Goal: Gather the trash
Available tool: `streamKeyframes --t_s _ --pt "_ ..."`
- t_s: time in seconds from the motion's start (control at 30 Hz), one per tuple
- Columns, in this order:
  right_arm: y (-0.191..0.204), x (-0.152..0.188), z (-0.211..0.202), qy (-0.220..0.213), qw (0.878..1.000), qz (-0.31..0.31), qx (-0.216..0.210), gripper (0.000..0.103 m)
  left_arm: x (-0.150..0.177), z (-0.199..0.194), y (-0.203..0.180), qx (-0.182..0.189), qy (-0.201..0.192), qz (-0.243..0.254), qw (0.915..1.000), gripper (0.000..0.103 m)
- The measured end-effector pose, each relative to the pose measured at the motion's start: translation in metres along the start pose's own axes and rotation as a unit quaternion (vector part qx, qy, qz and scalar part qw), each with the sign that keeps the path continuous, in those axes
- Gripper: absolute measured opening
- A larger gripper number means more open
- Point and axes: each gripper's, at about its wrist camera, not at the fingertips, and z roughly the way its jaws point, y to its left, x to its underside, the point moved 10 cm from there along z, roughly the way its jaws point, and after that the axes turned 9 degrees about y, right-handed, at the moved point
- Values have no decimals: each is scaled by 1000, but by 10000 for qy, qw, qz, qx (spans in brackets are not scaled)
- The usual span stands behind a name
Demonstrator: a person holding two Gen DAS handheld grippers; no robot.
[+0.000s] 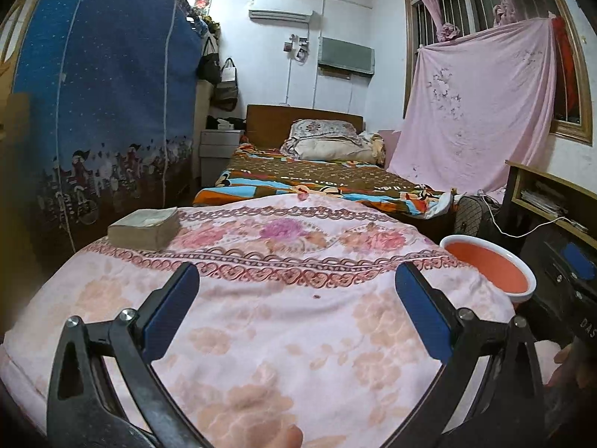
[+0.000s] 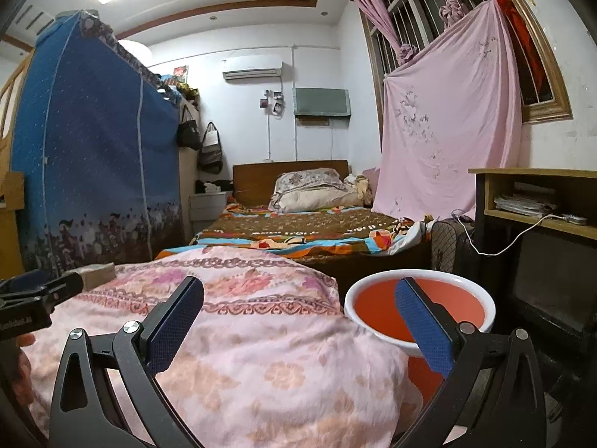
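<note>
Both tongs — left [image 1: 297, 291], right [image 2: 300, 308] — spread wide, gripping nothing, near red basin [image 2: 419, 308].

white letters "DAS" on black device [image 1: 582, 321], right edge of left view | small white print on black gripper body [image 2: 22, 315], left edge of right view, too blurry to read | pale letters on brown bedspread [image 2: 298, 229], middle of frame, upside down, cannot be read
</note>
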Motion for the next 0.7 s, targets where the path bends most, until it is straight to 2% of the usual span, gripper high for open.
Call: streamKeyframes --t_s 0.7 --pt "4 8 -3 -19 10000 -85 3 103 6 -9 5 -88 -189 46 9998 92"
